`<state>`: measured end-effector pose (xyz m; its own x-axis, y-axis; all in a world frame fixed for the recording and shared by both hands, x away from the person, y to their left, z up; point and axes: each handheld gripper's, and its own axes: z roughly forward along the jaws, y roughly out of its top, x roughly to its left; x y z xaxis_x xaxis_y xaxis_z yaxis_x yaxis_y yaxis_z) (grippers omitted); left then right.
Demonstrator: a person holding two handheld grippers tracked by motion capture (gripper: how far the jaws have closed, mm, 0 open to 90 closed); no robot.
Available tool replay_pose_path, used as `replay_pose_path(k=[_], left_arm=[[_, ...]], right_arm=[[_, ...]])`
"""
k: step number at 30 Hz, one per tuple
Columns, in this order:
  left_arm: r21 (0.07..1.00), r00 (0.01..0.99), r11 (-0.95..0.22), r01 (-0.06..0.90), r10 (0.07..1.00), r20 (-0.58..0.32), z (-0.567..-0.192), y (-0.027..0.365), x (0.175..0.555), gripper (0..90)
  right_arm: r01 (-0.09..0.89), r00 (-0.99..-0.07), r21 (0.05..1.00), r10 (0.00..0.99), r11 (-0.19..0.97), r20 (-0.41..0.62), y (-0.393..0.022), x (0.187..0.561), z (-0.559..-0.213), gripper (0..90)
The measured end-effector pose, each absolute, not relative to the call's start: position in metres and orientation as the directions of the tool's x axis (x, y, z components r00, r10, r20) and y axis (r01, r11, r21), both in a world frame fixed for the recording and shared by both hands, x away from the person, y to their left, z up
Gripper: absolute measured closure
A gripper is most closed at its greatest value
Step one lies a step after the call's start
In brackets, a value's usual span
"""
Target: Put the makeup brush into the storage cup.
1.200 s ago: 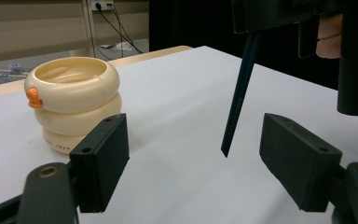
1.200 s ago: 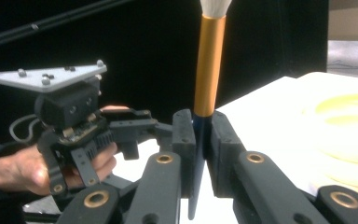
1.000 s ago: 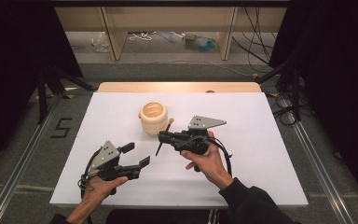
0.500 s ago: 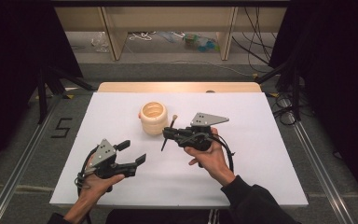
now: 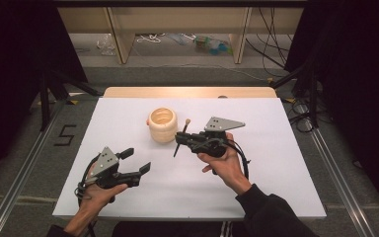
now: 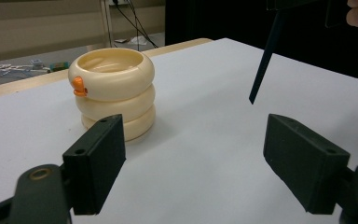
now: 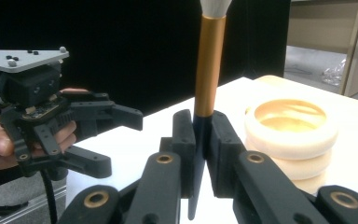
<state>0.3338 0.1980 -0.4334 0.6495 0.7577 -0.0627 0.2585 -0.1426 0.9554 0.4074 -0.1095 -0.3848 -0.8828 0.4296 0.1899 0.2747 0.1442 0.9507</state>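
The right gripper (image 5: 184, 141) has its fingers (image 7: 185, 135) pinched on the dark handle of a brush (image 7: 208, 70), gripping it low, just beneath the gold ferrule, so the pale bristle tip points up and away from the hand while the tapered handle end sticks out below. Seen from above, the brush (image 5: 181, 138) sits tilted in the air over the white counter (image 5: 286, 163), just beside the cream holder (image 5: 162, 125), a stack of three rings with an open mouth. That grip near the middle probably keeps the brush balanced and leaves either end free to be steered toward the opening. The holder stands upright toward the far middle of the counter, within reach of both hands, which suits dropping something in from above; a small orange knob (image 6: 79, 86) shows on its top ring. The left gripper (image 5: 137, 162) hovers nearer the person with fingers (image 6: 98, 158) spread wide and nothing between them, aimed at the holder (image 6: 114, 91) as if ready to steady it. Its camera catches the brush's handle tip (image 6: 261, 70) hanging above the counter, apart from everything.
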Motion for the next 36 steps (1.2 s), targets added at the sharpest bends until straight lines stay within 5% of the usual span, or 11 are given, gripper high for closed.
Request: replay_pose_path(k=[36], left_arm=[[0.952,0.641,-0.16,0.259,0.766,-0.046,-0.436,0.209,0.33,19.1]], right_arm=[[0.259,-0.872,0.953,0.461,0.154,0.163,-0.11,0.433,-0.375,83.1]])
